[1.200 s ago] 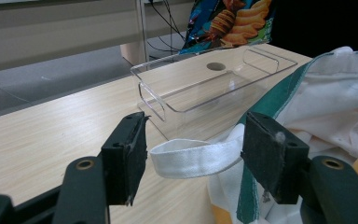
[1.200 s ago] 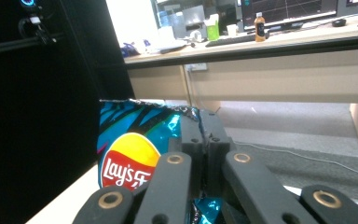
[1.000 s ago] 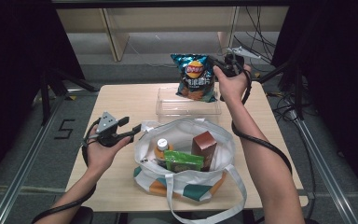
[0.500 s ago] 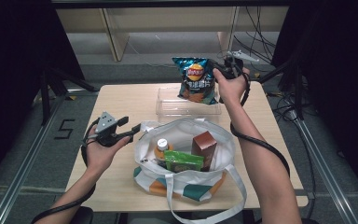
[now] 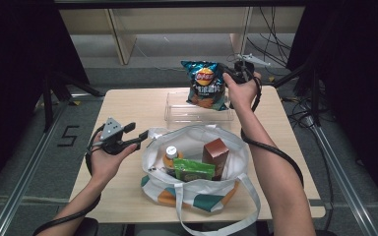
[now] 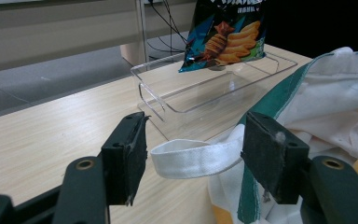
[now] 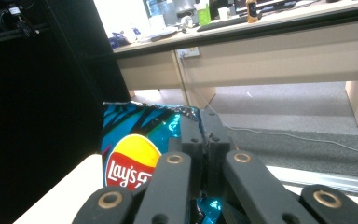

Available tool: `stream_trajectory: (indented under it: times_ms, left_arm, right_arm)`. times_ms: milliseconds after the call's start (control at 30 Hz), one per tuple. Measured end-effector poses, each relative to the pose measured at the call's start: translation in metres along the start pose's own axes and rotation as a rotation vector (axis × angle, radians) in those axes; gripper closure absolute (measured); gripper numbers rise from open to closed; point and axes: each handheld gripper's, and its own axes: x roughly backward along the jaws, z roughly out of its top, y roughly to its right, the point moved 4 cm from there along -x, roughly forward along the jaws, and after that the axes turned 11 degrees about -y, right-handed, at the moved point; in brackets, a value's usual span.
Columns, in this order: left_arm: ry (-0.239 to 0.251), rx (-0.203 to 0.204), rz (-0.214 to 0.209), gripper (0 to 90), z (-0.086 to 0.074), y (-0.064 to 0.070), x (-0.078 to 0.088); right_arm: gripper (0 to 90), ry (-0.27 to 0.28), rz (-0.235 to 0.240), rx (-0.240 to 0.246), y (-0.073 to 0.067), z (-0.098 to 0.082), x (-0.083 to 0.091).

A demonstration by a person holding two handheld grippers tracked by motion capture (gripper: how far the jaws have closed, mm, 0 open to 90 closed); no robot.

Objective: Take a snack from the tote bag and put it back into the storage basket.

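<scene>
While your right gripper (image 5: 229, 74) clamps the top corner of the crisp bag (image 5: 205, 91), the bag hangs upright over the clear plastic tray (image 5: 177, 112) at the far side of the table (image 5: 128, 105); in the right gripper view the two black jaws are pressed together on the crinkled blue foil (image 7: 140, 126), with the yellow and red logo just to their left. From the left gripper view the bag's lower edge (image 6: 223, 46) appears to sit a little above the tray's floor, though you cannot be sure from that angle whether it touches. Your left gripper (image 5: 137, 138) rests low over the table at the left rim of the white tote bag (image 5: 197, 194), its jaws standing apart and gripping nothing. Between them, in its own view, a loop of the tote's white handle strap (image 6: 191, 158) lies in the gap, and neither pad presses on it. Inside the tote stand a bottle with a white cap (image 5: 171, 155), a brown carton (image 5: 215, 155) and a green packet (image 5: 193, 169), all near one another in the middle of the bag.
</scene>
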Motion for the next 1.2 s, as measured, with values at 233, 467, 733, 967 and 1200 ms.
stream_trajectory:
  times_ms: [233,467,733,967,1200]
  left_arm:
    - [0.002,0.011,0.001,39.0,0.0,0.001,0.0]
    - [0.004,0.014,0.002,39.1,0.0,0.001,0.001]
    - [0.006,0.012,0.003,39.1,0.0,0.0,0.001]
    - [0.004,0.01,0.003,39.1,0.001,0.001,0.001]
    - [0.007,0.017,0.005,39.1,0.0,0.0,0.001]
  right_arm:
    - [90.0,0.008,-0.003,0.025,0.004,0.0,-0.004]
    - [90.0,-0.007,-0.007,-0.025,0.003,-0.001,-0.004]
    - [90.0,-0.005,-0.007,-0.011,0.005,-0.003,-0.008]
    - [90.0,-0.013,-0.012,-0.043,0.006,-0.004,-0.009]
    - [90.0,-0.016,-0.02,-0.05,0.011,-0.007,-0.011]
